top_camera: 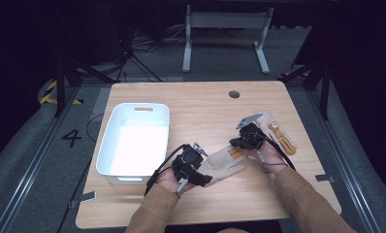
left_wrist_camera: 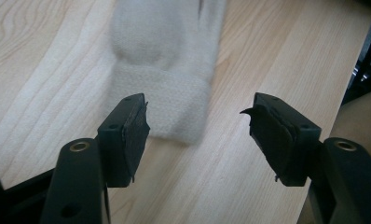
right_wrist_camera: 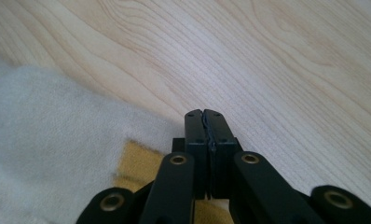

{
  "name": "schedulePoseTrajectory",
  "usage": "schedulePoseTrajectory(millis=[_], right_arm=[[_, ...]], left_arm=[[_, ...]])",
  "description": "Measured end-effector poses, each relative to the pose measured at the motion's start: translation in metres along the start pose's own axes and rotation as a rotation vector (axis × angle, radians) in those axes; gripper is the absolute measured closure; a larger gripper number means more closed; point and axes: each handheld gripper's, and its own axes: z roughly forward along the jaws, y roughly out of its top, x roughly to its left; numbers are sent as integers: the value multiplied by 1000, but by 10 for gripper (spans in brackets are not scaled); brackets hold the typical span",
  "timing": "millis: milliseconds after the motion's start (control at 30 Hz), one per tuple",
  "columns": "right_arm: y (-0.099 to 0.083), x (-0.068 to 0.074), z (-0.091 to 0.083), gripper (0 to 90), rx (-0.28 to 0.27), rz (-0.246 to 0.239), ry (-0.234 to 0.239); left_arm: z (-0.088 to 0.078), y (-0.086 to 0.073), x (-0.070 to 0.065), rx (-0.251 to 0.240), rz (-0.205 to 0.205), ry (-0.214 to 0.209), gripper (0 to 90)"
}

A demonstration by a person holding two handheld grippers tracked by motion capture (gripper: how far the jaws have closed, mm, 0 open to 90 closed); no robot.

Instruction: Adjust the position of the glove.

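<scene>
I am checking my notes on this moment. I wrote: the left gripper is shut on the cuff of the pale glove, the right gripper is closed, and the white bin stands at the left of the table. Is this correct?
Not quite. The left gripper is open: in the left gripper view its jaws stand wide apart, with the cuff of the pale glove lying on the table between and beyond them, not clamped. The rest holds: the right gripper is closed, and the white bin stands at the left.

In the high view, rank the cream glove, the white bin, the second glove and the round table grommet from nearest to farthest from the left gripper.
From the left gripper:
1. Cream glove, just ahead of its open jaws, cuff nearest.
2. White bin, on its left.
3. Second glove, far right, beyond the right gripper.
4. Round grommet, near the table's far edge.
</scene>
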Motion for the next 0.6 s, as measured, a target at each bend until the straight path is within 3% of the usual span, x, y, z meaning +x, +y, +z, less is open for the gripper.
schedulePoseTrajectory(millis=[233,300,600], right_arm=[[-1,0,-1,891,29,-3,13],[-2,2,-4,893,44,-14,8],[-9,6,-11,895,71,-28,-2]], left_arm=[[3,0,-2,18,23,25,408],[3,1,-2,21,19,67,492],[0,8,1,-15,4,63,560]])
